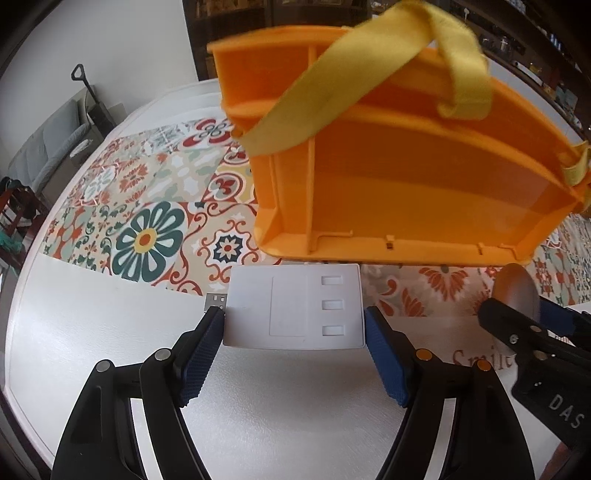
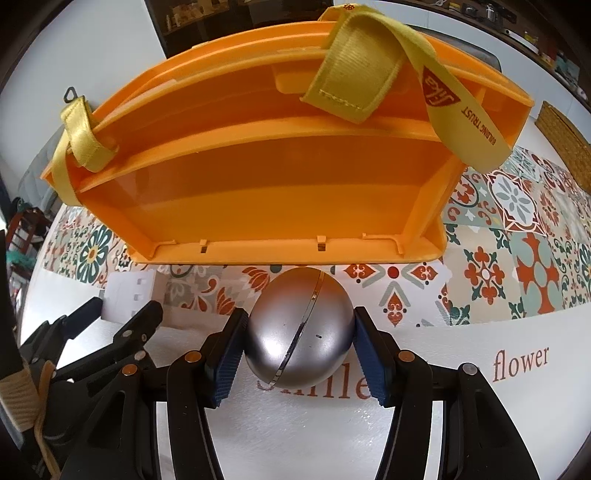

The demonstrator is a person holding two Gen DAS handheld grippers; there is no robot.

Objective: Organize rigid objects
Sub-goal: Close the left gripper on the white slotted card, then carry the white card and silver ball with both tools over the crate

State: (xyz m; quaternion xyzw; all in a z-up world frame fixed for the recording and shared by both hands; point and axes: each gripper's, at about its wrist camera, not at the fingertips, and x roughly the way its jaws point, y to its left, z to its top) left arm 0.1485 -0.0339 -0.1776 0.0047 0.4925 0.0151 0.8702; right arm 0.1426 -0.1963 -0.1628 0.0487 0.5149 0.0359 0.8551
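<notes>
An orange plastic organizer box (image 1: 406, 177) with inner dividers and a yellow strap (image 1: 332, 92) stands just ahead of both grippers; it also fills the right wrist view (image 2: 258, 192). My left gripper (image 1: 294, 314) is shut on a white flat USB device (image 1: 295, 306), its metal plug sticking out left. My right gripper (image 2: 299, 325) is shut on a silver metal ball (image 2: 299, 325) with a seam around it. The ball (image 1: 515, 288) and right gripper show at the right of the left wrist view. The white device (image 2: 129, 291) shows at the left of the right wrist view.
A round white table (image 1: 277, 424) carries a patterned tile-print cloth (image 1: 147, 206) under the box. Printed lettering (image 2: 521, 362) runs across the cloth's white edge. A grey sofa (image 1: 48, 147) and dark shelving (image 1: 258, 22) lie beyond the table.
</notes>
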